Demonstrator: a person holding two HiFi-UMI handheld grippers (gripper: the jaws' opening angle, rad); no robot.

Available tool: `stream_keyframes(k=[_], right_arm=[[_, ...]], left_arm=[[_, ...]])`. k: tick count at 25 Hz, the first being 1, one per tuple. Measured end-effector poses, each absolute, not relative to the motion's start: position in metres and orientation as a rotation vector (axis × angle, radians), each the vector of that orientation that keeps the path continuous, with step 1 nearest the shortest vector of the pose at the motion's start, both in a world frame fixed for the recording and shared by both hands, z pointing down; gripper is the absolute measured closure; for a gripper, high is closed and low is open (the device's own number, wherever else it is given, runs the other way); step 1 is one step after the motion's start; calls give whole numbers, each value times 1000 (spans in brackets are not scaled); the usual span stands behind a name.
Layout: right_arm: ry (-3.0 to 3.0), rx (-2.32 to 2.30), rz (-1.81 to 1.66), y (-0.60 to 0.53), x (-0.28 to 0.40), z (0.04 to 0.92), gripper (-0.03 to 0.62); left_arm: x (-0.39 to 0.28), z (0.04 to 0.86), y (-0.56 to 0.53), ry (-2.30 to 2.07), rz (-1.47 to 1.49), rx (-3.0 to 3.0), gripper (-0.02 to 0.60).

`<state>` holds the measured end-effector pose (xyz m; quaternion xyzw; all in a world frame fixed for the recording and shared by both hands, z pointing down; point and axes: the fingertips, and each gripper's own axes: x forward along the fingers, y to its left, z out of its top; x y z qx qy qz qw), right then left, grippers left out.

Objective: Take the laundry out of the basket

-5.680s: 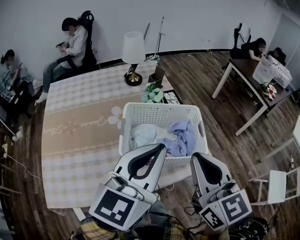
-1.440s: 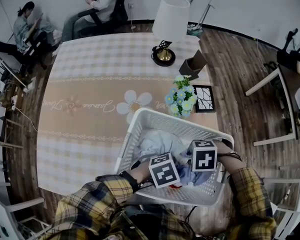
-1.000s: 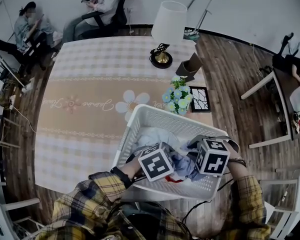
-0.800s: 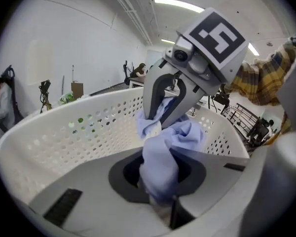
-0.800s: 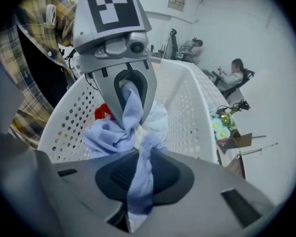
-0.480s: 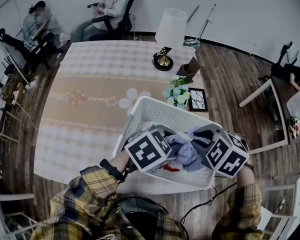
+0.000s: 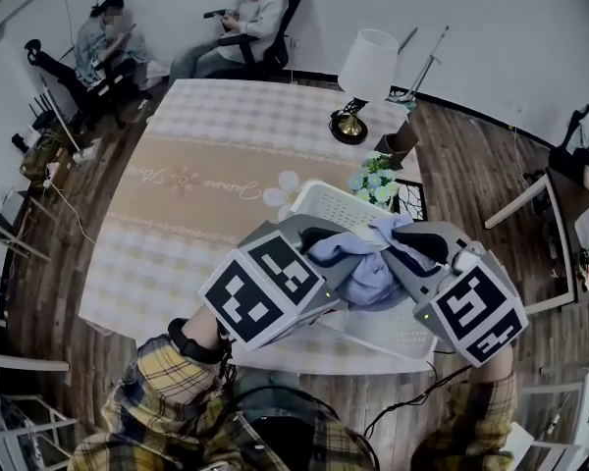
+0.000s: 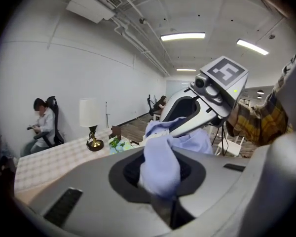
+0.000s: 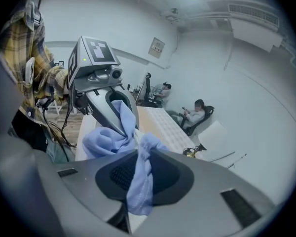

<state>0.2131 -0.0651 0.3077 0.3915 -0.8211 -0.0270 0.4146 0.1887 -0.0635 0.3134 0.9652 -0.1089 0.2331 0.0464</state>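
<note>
The checked counter [image 7: 128, 283] has the white basket [image 7: 324, 200] sitting near its right edge. The left tool [image 8: 159, 174] and right tool [image 9: 138, 177] are each pinched down narrow on the same lavender garment [image 7: 368, 268], which is bunched between them up over the basket. The cursive on the tan runner [image 7: 206, 180] is too small to read.

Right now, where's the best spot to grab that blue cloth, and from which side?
Probably by its bunched folds, one from each side: the blue cloth is limp and sags in between. The left gripper and right gripper pinch it that way.
</note>
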Motion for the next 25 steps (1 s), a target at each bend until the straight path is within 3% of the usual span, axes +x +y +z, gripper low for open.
stream_keyframes(k=[14, 25], right_arm=[[-2177, 873, -247, -130, 41, 263, 515], [-2252, 858, -276, -176, -73, 251, 519]], left_arm=[[21, 277, -125, -659, 458, 2880, 508], [-91, 263, -169, -752, 439, 2867, 509]])
